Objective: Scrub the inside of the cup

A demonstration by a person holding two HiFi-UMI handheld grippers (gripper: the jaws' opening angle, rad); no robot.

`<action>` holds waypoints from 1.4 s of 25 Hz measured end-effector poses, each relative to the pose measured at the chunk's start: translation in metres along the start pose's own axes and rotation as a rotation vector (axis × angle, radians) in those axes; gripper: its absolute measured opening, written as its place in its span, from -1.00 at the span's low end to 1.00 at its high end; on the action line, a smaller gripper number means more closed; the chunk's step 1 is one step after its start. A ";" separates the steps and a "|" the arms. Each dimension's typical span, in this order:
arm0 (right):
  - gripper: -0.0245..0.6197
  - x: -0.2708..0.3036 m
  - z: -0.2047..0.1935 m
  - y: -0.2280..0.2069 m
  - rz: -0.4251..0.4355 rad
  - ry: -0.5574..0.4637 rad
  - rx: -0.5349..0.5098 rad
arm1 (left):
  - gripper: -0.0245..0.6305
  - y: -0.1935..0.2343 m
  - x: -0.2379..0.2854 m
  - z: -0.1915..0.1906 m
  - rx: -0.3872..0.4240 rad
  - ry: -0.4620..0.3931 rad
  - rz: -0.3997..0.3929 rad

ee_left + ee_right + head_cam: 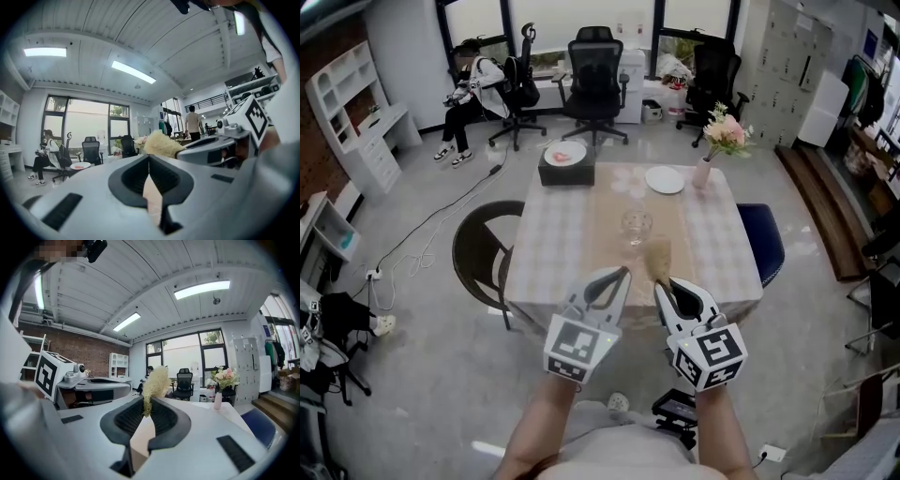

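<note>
A clear glass cup (pixel 636 225) stands upright near the middle of the table (pixel 544 253), which has a checked cloth. My right gripper (pixel 662 283) is shut on a pale yellow fibre scrubber (pixel 657 257), which sticks out past its jaws toward the cup. In the right gripper view the scrubber (pixel 154 382) rises from the closed jaws of the right gripper (pixel 146 405). My left gripper (pixel 622 274) hangs beside it at the table's near edge, shut with nothing held. Both are short of the cup. The left gripper view shows the left gripper (pixel 149 158) with its jaws together and the scrubber (pixel 161 144) to its right.
On the far half of the table are a white plate (pixel 664 179), a vase of flowers (pixel 704 172) and a black box (pixel 566 167) with a plate on it. A dark round chair (pixel 483 246) stands left of the table and a blue chair (pixel 765 239) right. A person (pixel 471 94) sits far back.
</note>
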State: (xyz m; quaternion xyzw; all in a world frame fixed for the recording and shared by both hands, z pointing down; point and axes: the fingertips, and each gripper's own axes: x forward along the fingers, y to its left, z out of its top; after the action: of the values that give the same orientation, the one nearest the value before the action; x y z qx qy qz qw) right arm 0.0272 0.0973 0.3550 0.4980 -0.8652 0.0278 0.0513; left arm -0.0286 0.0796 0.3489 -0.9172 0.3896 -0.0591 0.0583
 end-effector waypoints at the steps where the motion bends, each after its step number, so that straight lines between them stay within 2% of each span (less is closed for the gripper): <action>1: -0.79 0.003 0.000 -0.002 0.002 -0.001 0.003 | -0.88 0.004 0.002 0.000 -0.003 0.004 0.005; 9: -0.79 0.022 -0.009 -0.029 -0.002 0.016 0.025 | -0.88 0.023 0.030 -0.018 -0.024 0.042 0.014; 14: -0.79 0.042 -0.010 -0.053 -0.017 0.028 0.027 | -0.88 0.038 0.056 -0.029 -0.038 0.062 -0.035; 23: -0.79 0.088 -0.017 -0.091 -0.021 0.070 0.025 | -0.87 0.075 0.102 -0.057 -0.070 0.117 -0.063; 24: -0.79 0.094 -0.018 -0.093 -0.019 0.074 0.023 | -0.85 0.078 0.106 -0.060 -0.073 0.126 -0.073; 26: -0.79 0.104 -0.019 -0.099 -0.016 0.083 0.020 | -0.60 0.083 0.115 -0.067 -0.073 0.150 -0.101; 28: -0.79 0.112 -0.021 -0.105 -0.016 0.095 0.018 | -0.51 0.088 0.122 -0.075 -0.068 0.172 -0.121; 35: -0.79 0.140 -0.028 -0.123 -0.017 0.139 0.012 | -0.51 0.105 0.144 -0.107 -0.077 0.243 -0.166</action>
State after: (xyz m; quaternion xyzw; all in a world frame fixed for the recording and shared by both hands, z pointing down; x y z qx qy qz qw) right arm 0.0651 -0.0818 0.3984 0.5026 -0.8551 0.0672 0.1083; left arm -0.0203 -0.1036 0.4472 -0.9339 0.3188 -0.1593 -0.0295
